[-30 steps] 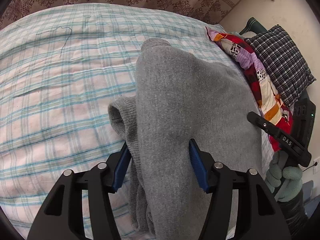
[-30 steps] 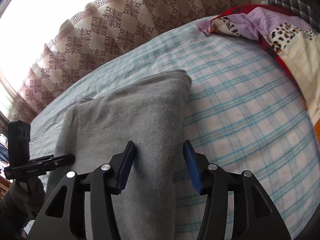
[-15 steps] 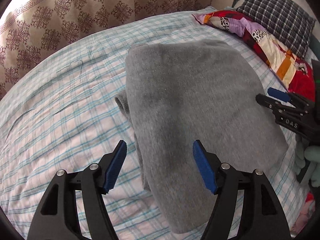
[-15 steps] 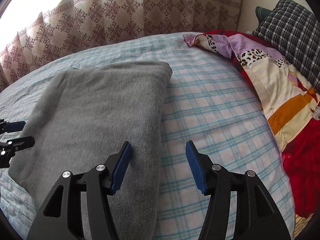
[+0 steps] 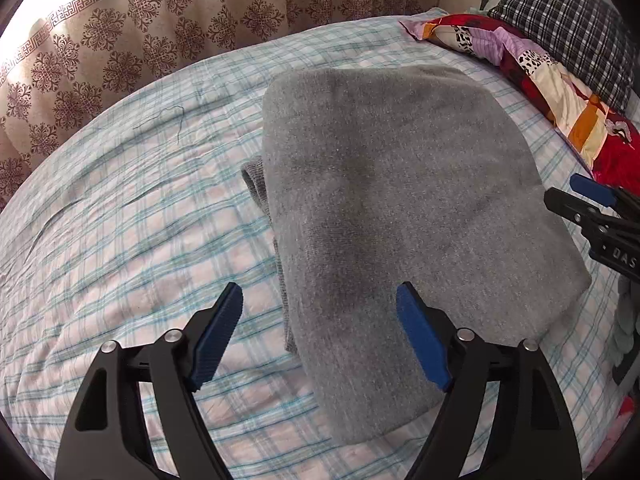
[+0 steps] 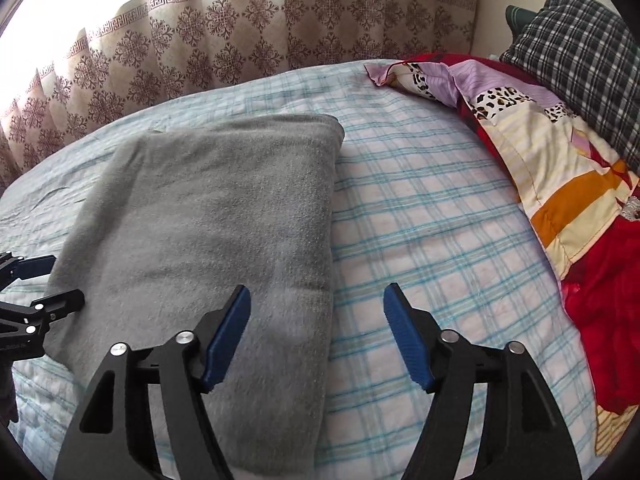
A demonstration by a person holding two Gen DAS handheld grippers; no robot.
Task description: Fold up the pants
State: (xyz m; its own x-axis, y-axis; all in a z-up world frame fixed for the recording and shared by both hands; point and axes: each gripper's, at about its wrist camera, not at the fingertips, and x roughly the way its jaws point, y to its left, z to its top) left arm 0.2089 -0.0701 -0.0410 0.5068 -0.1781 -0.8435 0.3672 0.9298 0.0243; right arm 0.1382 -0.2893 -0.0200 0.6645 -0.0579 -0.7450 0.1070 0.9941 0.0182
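The grey pants lie folded into a thick rectangle on the checked bedsheet; a lower layer peeks out at their left edge. My left gripper hovers above the near left part of the pants, its jaws opening wide, pads off the cloth. In the right wrist view the same pants lie left of centre. My right gripper hangs over their near right edge, jaws opening, nothing pressed between the pads. Each gripper shows at the edge of the other's view: the right gripper and the left gripper.
A patchwork quilt and a dark checked pillow lie along the right side of the bed. A patterned curtain hangs behind the bed. Bare sheet stretches between pants and quilt.
Both grippers let go of the grey pants, opened wider and drew back. The fold, lifted a second ago, now lies flat on the bed.
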